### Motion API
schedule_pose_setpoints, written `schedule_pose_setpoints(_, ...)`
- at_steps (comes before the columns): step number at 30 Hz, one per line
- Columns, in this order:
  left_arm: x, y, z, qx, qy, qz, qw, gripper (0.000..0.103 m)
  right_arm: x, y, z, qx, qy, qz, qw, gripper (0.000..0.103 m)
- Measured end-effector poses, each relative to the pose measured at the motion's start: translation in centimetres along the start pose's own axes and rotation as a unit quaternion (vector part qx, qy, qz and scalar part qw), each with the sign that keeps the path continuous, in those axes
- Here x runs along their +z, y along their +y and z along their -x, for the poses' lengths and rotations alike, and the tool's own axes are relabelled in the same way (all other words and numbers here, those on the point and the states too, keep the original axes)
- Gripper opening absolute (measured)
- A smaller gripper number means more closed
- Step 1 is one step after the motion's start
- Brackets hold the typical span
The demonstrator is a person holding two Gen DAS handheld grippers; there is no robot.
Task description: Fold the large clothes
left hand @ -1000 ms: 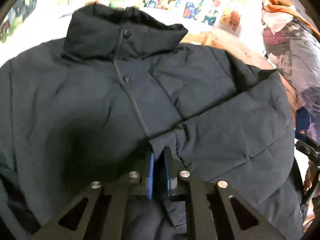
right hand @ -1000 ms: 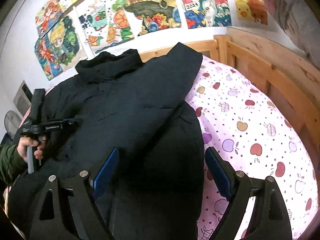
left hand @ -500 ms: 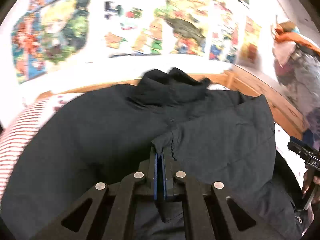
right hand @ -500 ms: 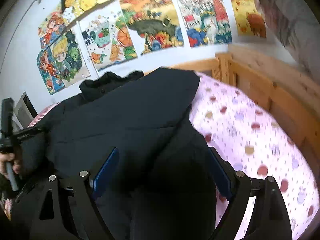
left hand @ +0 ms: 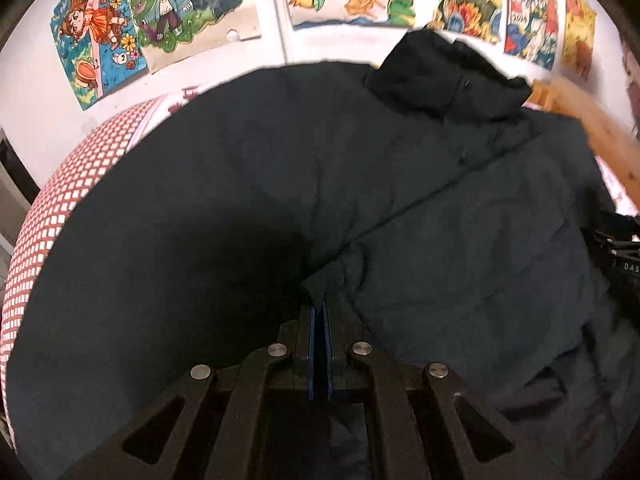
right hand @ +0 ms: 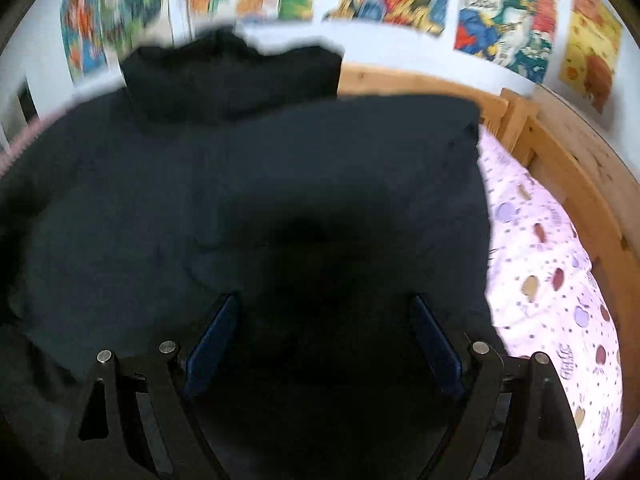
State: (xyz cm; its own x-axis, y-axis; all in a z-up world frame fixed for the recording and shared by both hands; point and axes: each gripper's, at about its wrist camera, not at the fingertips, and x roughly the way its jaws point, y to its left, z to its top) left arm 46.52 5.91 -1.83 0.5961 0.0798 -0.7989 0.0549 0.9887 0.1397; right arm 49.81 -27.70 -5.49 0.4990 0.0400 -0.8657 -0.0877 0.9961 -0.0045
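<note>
Dark padded jacket point(left hand: 248, 208), spread on the bed ahead of both claws: my left gripper point(left hand: 318, 312) is clamped on a sleeve cuff point(left hand: 340, 276) folded across its front, while my right gripper point(right hand: 324, 344) hovers over the fabric, jaws wide and empty. Step in hand, I judge: sleeve fold. Next move calls for laying the cuff flat, then releasing.

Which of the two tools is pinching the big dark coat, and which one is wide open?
The left tool is pinching a fold of the dark coat, its blue pads pressed together. The right tool is wide open, holding nothing.
</note>
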Motion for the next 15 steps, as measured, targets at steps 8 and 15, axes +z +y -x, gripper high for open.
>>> schedule_pose_setpoints(8,-1.0,1.3,1.5,-0.034,-0.035,0.016,0.9987,0.009,-1.0,0.9,2.2,-0.006,-0.039,0.007,0.999,0.084)
schedule_pose_setpoints(15,-5.4,4.5,8.9,-0.073,-0.135,0.090,0.9841,0.094,-2.3,3.2,8.4,0.022,-0.119,0.015,0.993,0.089)
